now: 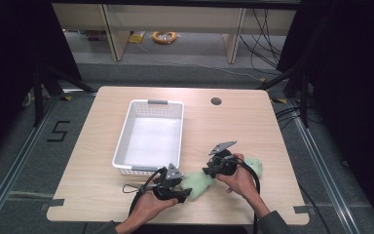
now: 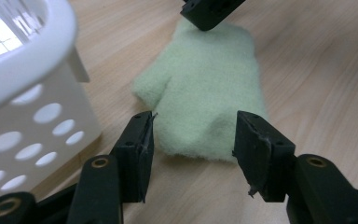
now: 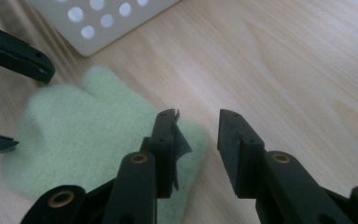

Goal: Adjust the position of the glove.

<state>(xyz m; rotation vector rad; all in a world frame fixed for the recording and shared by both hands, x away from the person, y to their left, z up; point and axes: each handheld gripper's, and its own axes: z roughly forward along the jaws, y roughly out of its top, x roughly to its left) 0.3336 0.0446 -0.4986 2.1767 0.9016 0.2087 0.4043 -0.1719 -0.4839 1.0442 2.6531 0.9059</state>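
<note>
A pale green mitten [image 2: 205,88] lies flat on the worktop [image 1: 253,122] beside the white basket [image 1: 126,127]. The left gripper [image 2: 193,140] spreads its fingers [image 2: 137,149] wide at the cuff, gripping nothing. The right gripper [image 3: 198,140], at the other end, is likewise spread and empty.

Fuzzy cloth mitten [image 2: 209,88], matt wood-grain table [image 1: 253,122], perforated plastic basket [image 1: 126,127]

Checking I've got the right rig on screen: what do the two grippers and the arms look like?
Both the left gripper and right gripper are black, each with a grey three-cornered plate on top, brass-coloured pivot rivets and a trailing black cable. The person wears dark grey sleeves.
</note>
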